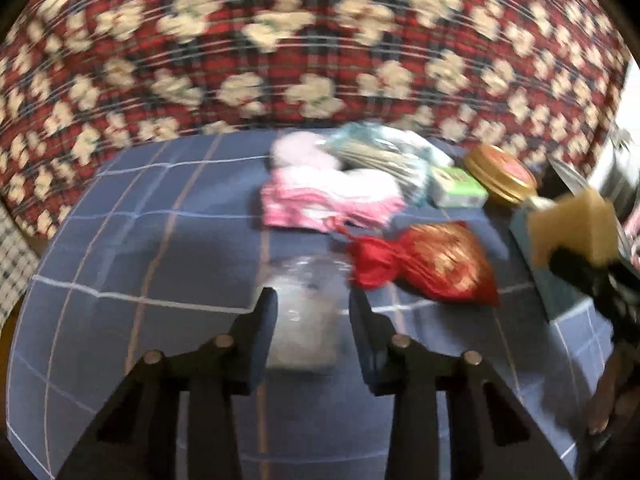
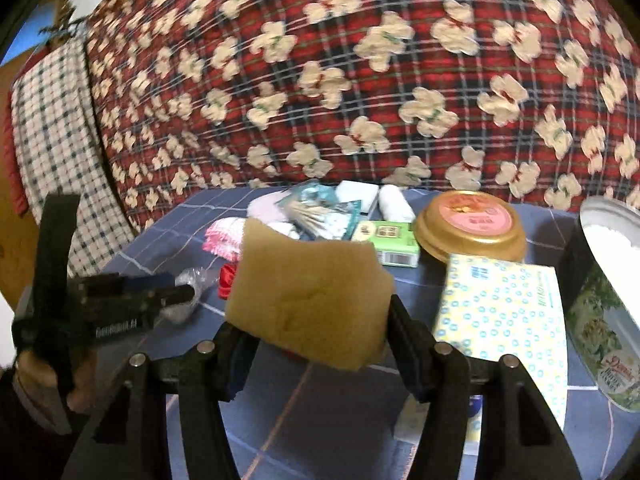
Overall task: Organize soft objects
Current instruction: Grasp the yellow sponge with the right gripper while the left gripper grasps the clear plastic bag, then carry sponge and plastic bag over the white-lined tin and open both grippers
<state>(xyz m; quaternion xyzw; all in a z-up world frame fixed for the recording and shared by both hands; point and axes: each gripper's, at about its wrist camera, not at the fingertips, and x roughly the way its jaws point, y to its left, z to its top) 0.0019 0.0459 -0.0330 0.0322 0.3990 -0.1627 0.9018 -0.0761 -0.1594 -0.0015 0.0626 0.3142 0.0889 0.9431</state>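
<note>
Sponge clamped between the 2 jaws of the right gripper, held above the blue checked cloth.
Beyond those jaws lie a green box and a gold tin; just right of them sits a dotted tissue pack. The left gripper is spread open, a clear plastic bag between its jaws; ahead lie a red pouch and pink cloth, blurred.
</note>
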